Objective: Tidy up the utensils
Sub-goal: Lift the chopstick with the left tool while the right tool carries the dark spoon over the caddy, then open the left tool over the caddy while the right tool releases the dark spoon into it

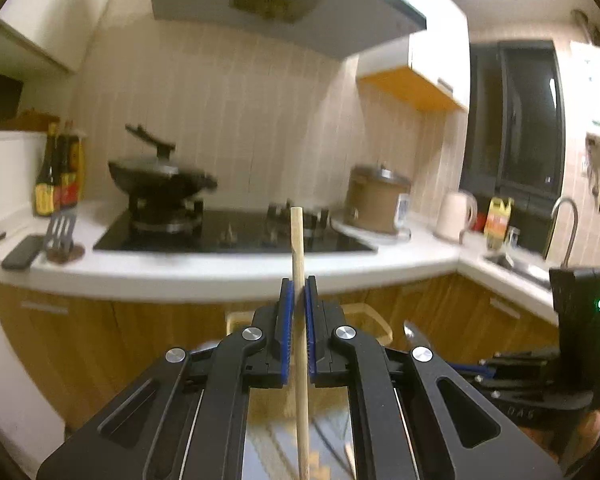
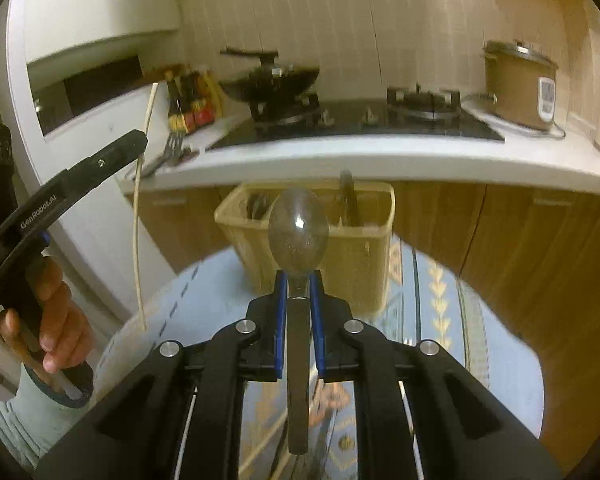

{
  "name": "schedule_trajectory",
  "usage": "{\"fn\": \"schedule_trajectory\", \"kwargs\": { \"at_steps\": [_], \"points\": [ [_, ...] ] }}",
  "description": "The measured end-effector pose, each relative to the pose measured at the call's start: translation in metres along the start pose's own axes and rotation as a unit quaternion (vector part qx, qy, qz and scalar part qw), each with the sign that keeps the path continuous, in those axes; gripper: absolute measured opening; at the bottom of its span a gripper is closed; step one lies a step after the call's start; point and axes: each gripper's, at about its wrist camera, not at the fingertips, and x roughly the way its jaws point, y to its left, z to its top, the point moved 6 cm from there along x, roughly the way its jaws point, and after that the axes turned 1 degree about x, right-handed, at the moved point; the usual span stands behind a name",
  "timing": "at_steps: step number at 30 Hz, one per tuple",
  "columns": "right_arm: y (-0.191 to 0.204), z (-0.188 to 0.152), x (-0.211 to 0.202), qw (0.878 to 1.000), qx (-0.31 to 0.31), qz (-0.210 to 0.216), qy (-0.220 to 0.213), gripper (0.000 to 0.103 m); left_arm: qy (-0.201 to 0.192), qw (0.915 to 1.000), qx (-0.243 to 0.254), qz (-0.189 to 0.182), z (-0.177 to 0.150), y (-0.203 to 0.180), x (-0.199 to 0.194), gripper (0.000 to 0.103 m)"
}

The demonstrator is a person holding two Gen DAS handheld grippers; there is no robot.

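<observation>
Left gripper [image 1: 299,288]: blue-padded fingers [image 1: 284,320] pinch a pale round wooden chopstick [image 1: 298,248] near its middle, stick upright, top end poking above the fingertips, lower end running down between the gripper's arms. Right wrist view shows the same stick held in the air at left, clear of the floor.

Right gripper [image 2: 299,280]: fingers clamp the flat handle of a silver metal spoon [image 2: 299,232], bowl pointing forward and up, just in front of a beige plastic utensil basket [image 2: 364,256].

The basket stands on a round glass-topped table [image 2: 480,340] with a blue-and-gold pattern; dark utensils stand upright inside it. Spoon bowl overlaps the basket's front wall in view; cannot tell if they touch.

Background: white counter [image 1: 220,276], black wok [image 1: 160,180] on a gas hob, brown rice cooker [image 1: 376,200].
</observation>
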Motion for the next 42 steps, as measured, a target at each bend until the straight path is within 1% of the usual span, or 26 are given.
{"fn": "schedule_trajectory", "kwargs": {
  "at_steps": [1,2,4,7,10,12,14,19,21,24,26,30,36,42],
  "points": [
    [0.000,0.006,0.000,1.000,-0.002,-0.002,-0.009,0.009,-0.011,0.9999,-0.003,0.000,0.005,0.001,0.000,0.004],
    [0.000,0.012,0.000,1.000,-0.004,-0.005,-0.019,0.009,-0.027,0.9996,-0.011,-0.002,0.013,0.004,0.001,0.004],
    [-0.001,0.027,0.000,0.999,-0.005,-0.001,-0.043,0.009,-0.048,0.9983,-0.032,-0.006,0.024,0.009,0.010,0.004],
    [-0.003,0.050,-0.004,0.997,-0.004,-0.002,-0.080,0.009,-0.061,0.9969,-0.050,-0.008,0.033,0.019,0.021,0.004],
    [-0.009,0.071,-0.005,0.994,-0.004,-0.006,-0.109,0.009,-0.067,0.9958,-0.062,-0.012,0.040,0.026,0.036,0.004],
    [-0.014,0.084,-0.004,0.991,-0.007,-0.027,-0.130,0.009,-0.068,0.9947,-0.075,-0.018,0.041,0.032,0.046,0.004],
    [-0.017,0.094,-0.003,0.989,-0.007,-0.032,-0.143,0.009,-0.067,0.9938,-0.086,-0.021,0.043,0.037,0.055,0.004],
    [-0.021,0.116,0.000,0.981,-0.019,-0.057,-0.185,0.009,-0.074,0.9934,-0.087,-0.010,0.049,0.047,0.076,0.004],
    [-0.026,0.121,0.005,0.978,-0.019,-0.065,-0.197,0.009,-0.078,0.9931,-0.088,0.002,0.050,0.050,0.083,0.004],
    [-0.036,0.123,0.019,0.976,-0.014,-0.068,-0.209,0.009,-0.077,0.9924,-0.093,0.021,0.044,0.058,0.095,0.004],
    [-0.043,0.123,0.031,0.976,-0.010,-0.067,-0.209,0.009,-0.078,0.9917,-0.096,0.035,0.039,0.064,0.102,0.004],
    [-0.055,0.115,0.055,0.977,-0.001,-0.061,-0.206,0.009,-0.078,0.9909,-0.103,0.040,0.037,0.074,0.112,0.004],
    [-0.063,0.101,0.080,0.980,-0.001,-0.050,-0.194,0.009,-0.074,0.9916,-0.092,0.054,0.029,0.081,0.129,0.004],
    [-0.062,0.091,0.086,0.977,-0.012,-0.054,-0.207,0.009,-0.071,0.9923,-0.088,0.050,0.011,0.081,0.133,0.004]
  ]
}}
